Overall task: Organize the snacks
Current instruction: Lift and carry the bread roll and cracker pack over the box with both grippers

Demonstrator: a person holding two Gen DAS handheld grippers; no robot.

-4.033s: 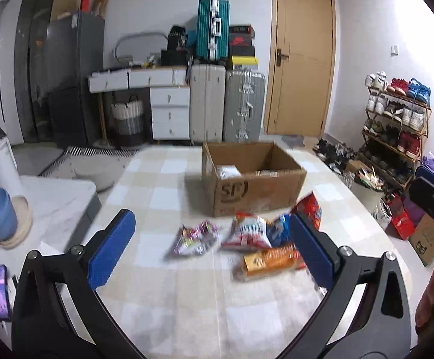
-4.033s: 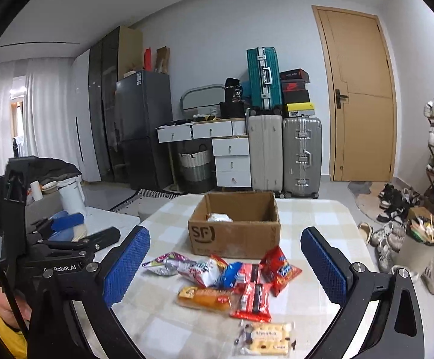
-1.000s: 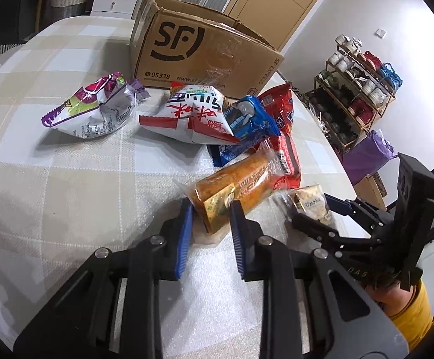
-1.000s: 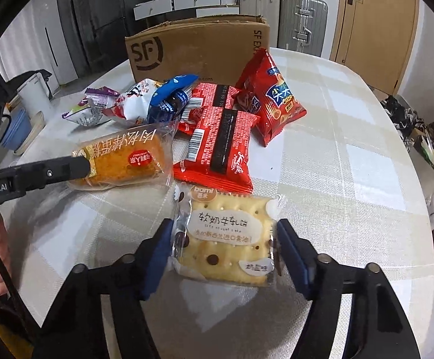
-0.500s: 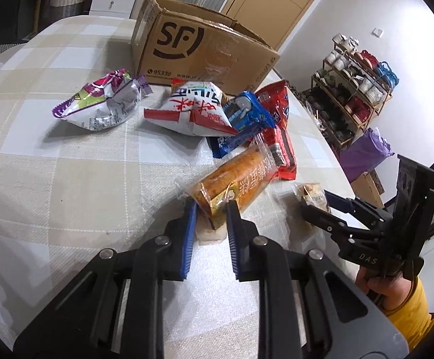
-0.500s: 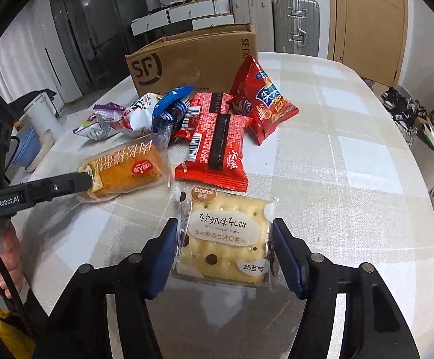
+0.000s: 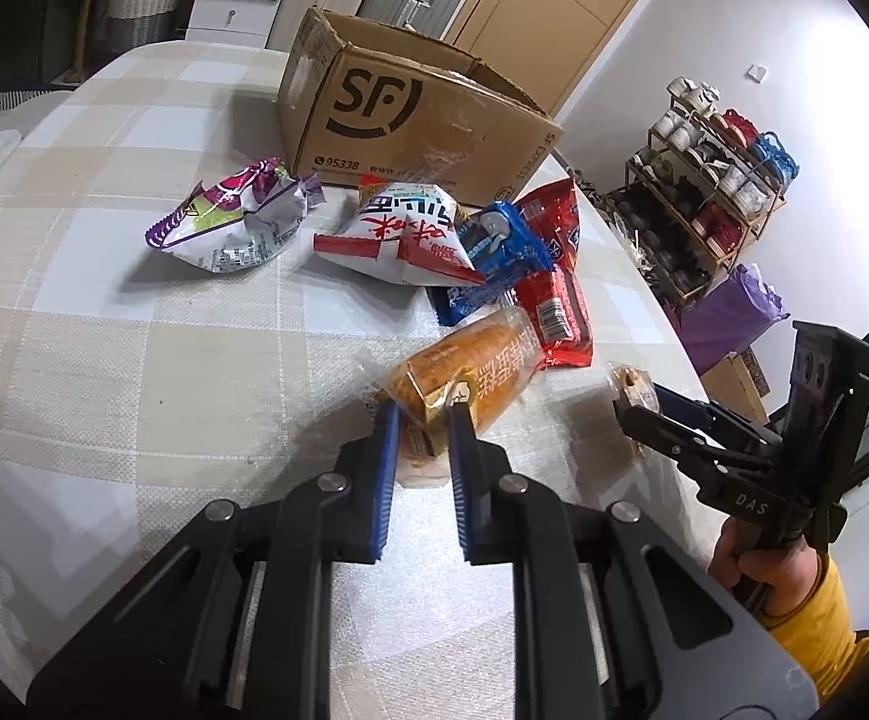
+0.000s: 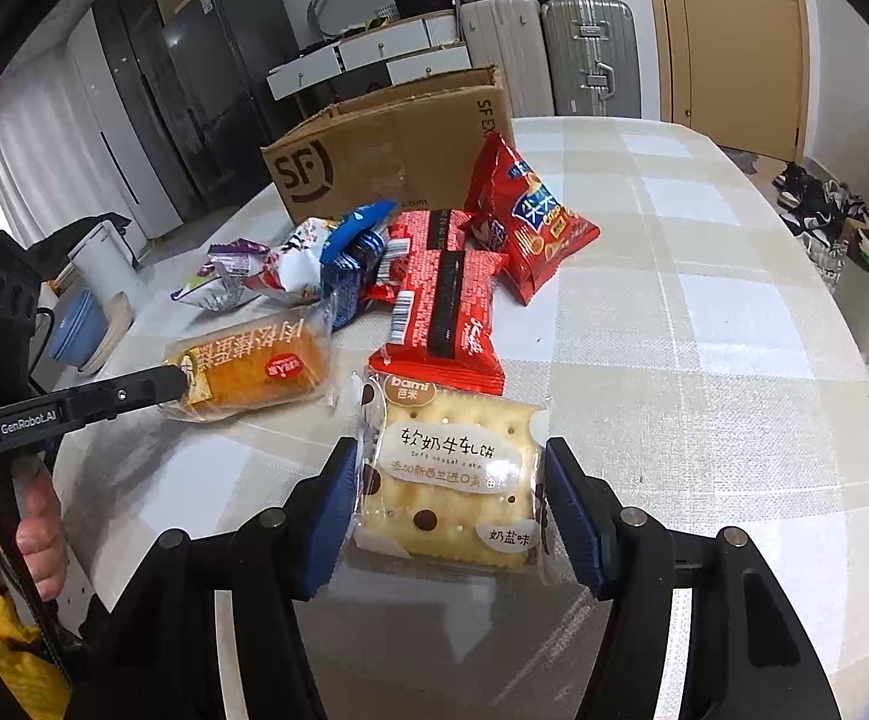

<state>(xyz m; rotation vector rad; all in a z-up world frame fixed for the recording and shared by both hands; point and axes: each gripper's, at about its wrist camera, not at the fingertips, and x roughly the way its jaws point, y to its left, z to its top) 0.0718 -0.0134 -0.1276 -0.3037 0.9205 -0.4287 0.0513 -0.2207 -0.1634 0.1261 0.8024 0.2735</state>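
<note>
Nearest on my left wrist view, my left gripper (image 7: 421,414) has its blue pads pinched down to a narrow gap on the near end of the orange sponge cake packet (image 7: 464,372), which lies on the checked tablecloth (image 7: 134,360). On the right wrist view, my right gripper (image 8: 449,462) is closed about halfway, its pads against both side edges of the bami nougat cracker pack (image 8: 452,468); I cannot tell whether that pack is lifted clear of the cloth. Just beyond the cracker pack lies a red wafer packet (image 8: 443,312), touching it at the far edge. Past that sit a blue cookie pack (image 7: 497,246), a white and red snack bag (image 7: 398,231), a red chip bag (image 8: 521,222) and, apart to the left, a purple snack bag (image 7: 233,222). Farthest stands the open SF cardboard box (image 7: 410,120), with the chip bag leaning against it.
</note>
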